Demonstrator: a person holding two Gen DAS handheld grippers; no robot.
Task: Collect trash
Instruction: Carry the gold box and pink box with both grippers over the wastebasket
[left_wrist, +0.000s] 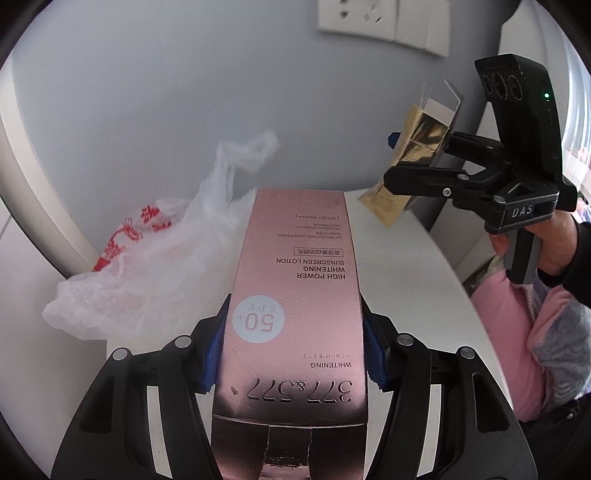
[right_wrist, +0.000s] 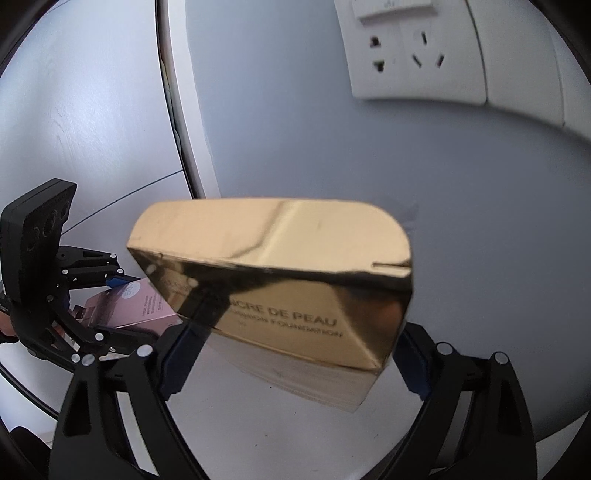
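You are mid-collection: both boxes are lifted off the white table (left_wrist: 413, 273) and the next move, as I judge it, is to carry them to the plastic bag (left_wrist: 155, 266) slumped at the table's far left edge against the wall. Its mouth looks collapsed, so you may need to open it first. Your left gripper (left_wrist: 293, 354) clamps the pink sunscreen box (left_wrist: 295, 295) by its long sides between the blue pads. Your right gripper (right_wrist: 291, 354) holds the gold foundation box (right_wrist: 288, 280) across its width.
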